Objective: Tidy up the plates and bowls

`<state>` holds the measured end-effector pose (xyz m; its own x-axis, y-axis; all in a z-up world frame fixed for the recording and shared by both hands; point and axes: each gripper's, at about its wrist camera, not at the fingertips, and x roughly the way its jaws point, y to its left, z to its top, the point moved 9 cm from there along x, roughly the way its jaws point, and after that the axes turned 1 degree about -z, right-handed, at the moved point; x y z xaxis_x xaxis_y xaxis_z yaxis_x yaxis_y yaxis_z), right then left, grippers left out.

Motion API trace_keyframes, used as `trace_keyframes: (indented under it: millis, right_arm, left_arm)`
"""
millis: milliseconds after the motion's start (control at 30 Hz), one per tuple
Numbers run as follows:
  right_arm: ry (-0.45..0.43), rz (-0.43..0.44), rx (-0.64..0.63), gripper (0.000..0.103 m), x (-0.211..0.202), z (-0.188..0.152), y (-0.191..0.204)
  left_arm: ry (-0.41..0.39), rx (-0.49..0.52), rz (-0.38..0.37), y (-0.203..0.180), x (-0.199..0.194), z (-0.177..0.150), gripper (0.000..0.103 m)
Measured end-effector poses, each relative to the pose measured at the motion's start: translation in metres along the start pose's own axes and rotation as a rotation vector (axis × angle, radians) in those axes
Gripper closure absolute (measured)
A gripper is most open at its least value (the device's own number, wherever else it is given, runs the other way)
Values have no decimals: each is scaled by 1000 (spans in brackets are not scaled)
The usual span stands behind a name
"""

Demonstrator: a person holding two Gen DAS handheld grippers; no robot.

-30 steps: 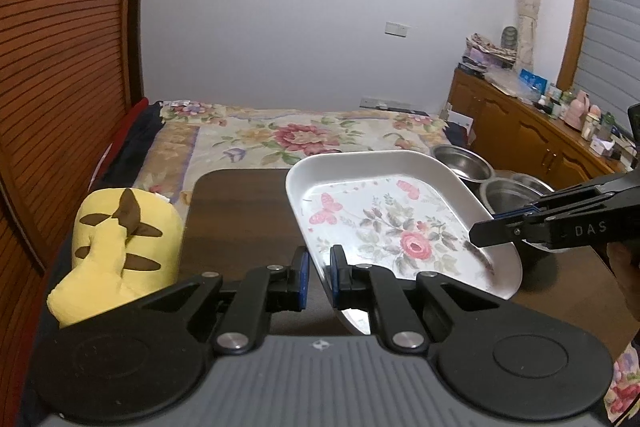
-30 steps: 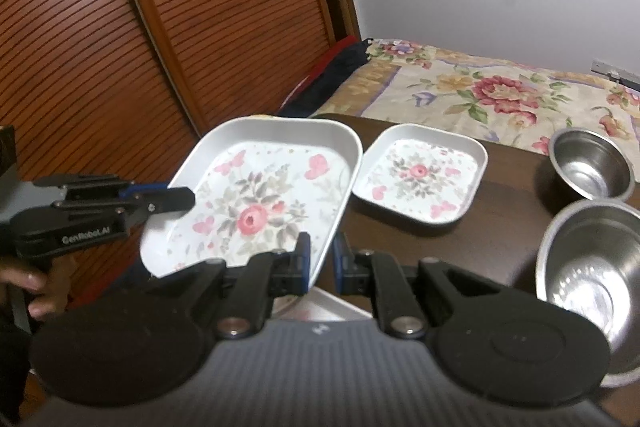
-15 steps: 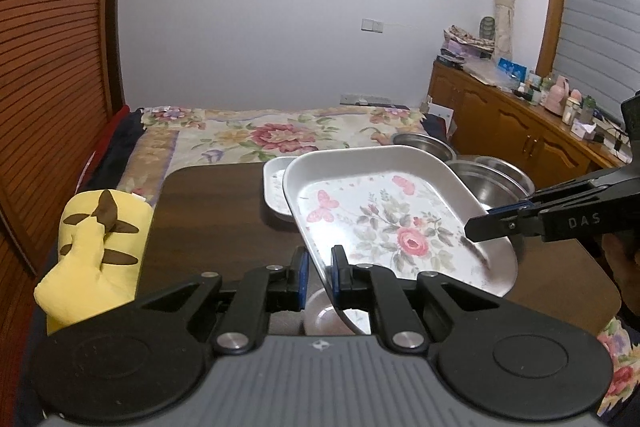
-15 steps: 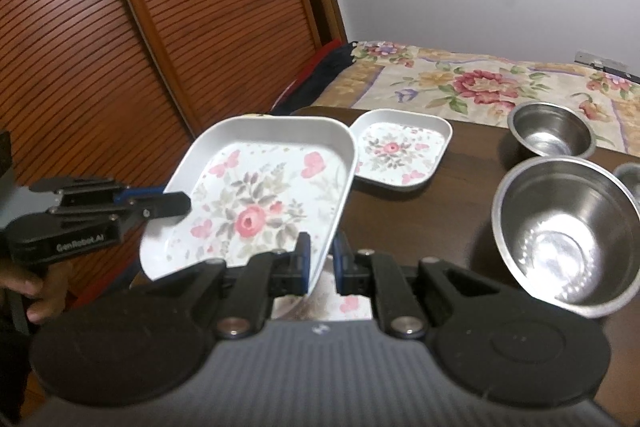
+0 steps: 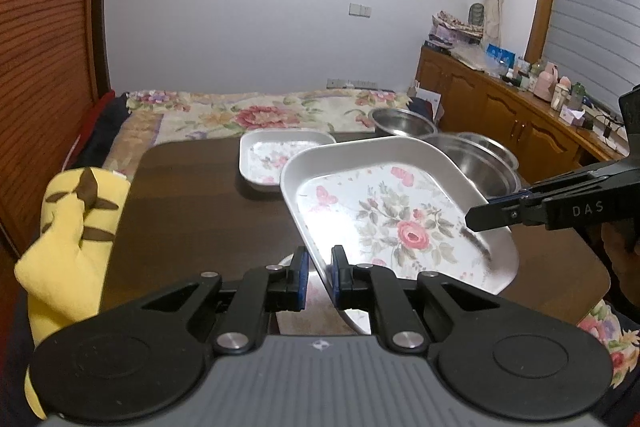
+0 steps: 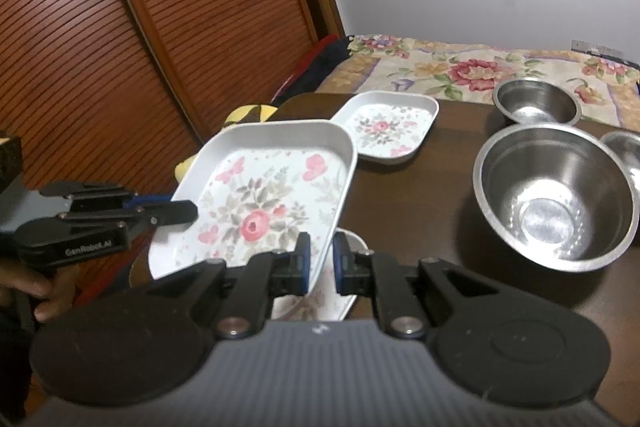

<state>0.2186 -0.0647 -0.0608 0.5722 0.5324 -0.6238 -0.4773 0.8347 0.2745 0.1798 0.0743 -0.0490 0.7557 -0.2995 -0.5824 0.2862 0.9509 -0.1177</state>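
Large floral plate (image 6: 272,195), empty, tilted above the table (image 6: 420,227): left gripper (image 5: 316,277) and right gripper (image 6: 318,263) jaws clenched on opposite rims. Large steel bowl (image 6: 556,195), right of frame, empty.

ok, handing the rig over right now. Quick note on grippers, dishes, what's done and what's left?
Left hand-held gripper: shut on the large floral plate, at its near-left rim.
Right hand-held gripper: shut on the same plate's opposite rim; plate is held tilted above the table.
Another floral plate lies under it; small floral plate sits farther back.
Three steel bowls stand separately: big bowl, small bowl, third at the edge.
Done: nothing visibly stacked.
Left: set plate down, stack plates, probably nest bowls.
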Motion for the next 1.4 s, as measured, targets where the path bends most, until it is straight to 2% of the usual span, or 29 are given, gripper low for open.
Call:
trace_keyframes:
  millis: [433,633,867,1200,1400]
  right_arm:
    - [44,6,25,90,20,-39,-1]
    - [38,7,33,89,23,-50,1]
    - [14,14,72,89,22,-54,-2]
    - [-44,-17,59,89,23,-56,4]
    - [-109,-43,71,89,25,-60,2]
  left_arm:
    - [67,-27,5,9,21,-36,91]
    - [79,-39,9,11,27,-42,91]
    - [84,-41,9,11,32,-42,91]
    - [89,-37,28,15,39,-47,91]
    - [78,-27,38,13,43,-49,91]
